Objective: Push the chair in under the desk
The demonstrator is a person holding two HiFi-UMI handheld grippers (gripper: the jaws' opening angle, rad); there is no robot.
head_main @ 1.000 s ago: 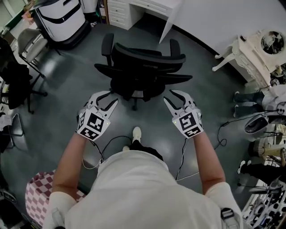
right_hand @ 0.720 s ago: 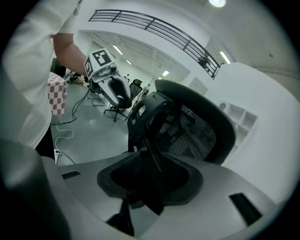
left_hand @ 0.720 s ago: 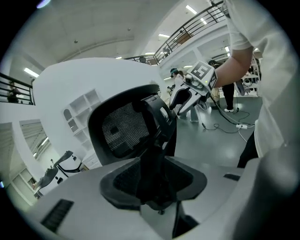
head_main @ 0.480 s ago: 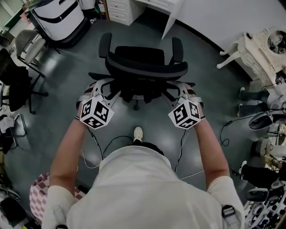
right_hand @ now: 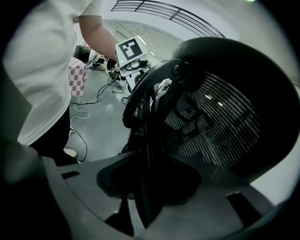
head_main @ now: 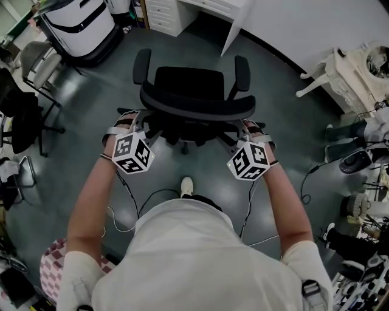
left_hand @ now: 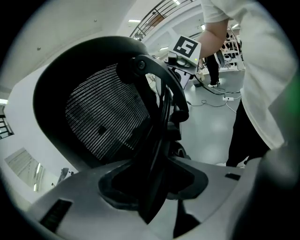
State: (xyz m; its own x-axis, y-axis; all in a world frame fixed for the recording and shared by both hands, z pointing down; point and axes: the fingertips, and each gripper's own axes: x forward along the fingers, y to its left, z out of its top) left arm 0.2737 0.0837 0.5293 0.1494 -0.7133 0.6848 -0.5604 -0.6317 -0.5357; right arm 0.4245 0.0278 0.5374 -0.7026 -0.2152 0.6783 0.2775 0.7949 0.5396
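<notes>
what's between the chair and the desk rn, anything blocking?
Nothing blocking. The head view shows only bare grey floor between the chair and the white desk.

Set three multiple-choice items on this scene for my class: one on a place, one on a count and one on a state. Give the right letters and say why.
1. Where are the left gripper and the right gripper?
A. At either side of the backrest of the black mesh-backed office chair.
B. Hanging at the person's sides.
C. Laid on a shelf.

2. How many armrests does the chair show?
A. None.
B. One.
C. Two.

3. How does the chair stand?
A. Tipped over.
B. Upright, short of the white desk.
C. Tucked under the desk.

1 A: each gripper has the backrest's edge between its jaws, and the left's are opening.
2 C: one armrest flanks each side of the seat.
3 B: it stands on the grey floor, clear of the desk.
</notes>
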